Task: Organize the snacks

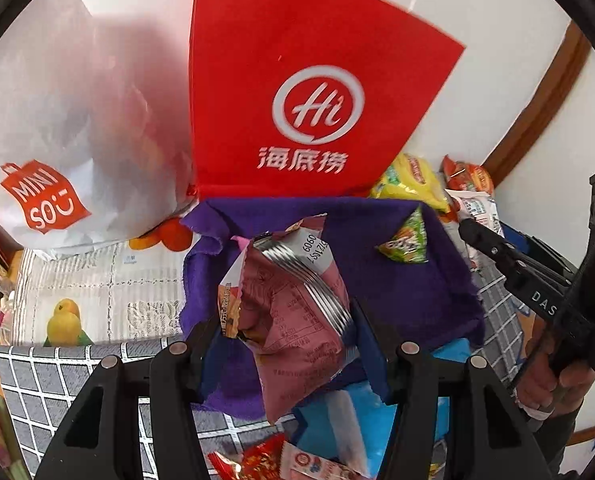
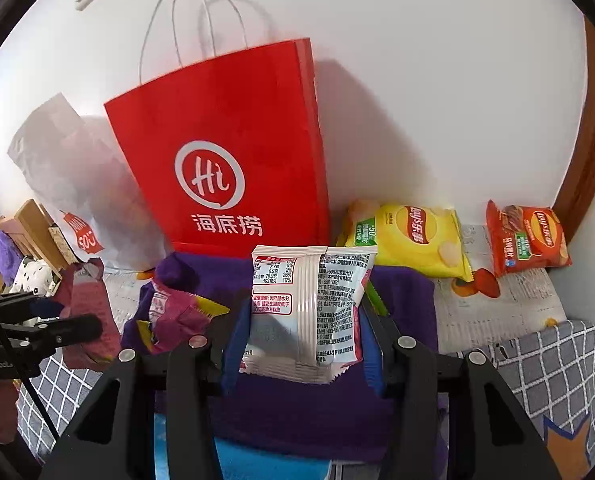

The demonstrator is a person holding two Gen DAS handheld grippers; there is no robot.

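Observation:
My left gripper (image 1: 285,332) is shut on a maroon snack packet (image 1: 293,312), held tilted above a purple cloth (image 1: 417,292). My right gripper (image 2: 301,332) is shut on a white snack packet (image 2: 309,312) with red label print, held upright over the same purple cloth (image 2: 297,412). A small green packet (image 1: 407,240) lies on the cloth. A magenta packet (image 2: 173,308) sits on the cloth's left side in the right wrist view. The right gripper also shows at the right edge of the left wrist view (image 1: 509,256).
A red paper bag (image 2: 233,152) stands against the wall behind the cloth, with a white Miniso bag (image 1: 57,140) to its left. A yellow chip bag (image 2: 413,236) and an orange chip bag (image 2: 527,240) lie at the back right. Blue packaging (image 1: 357,412) lies below the cloth.

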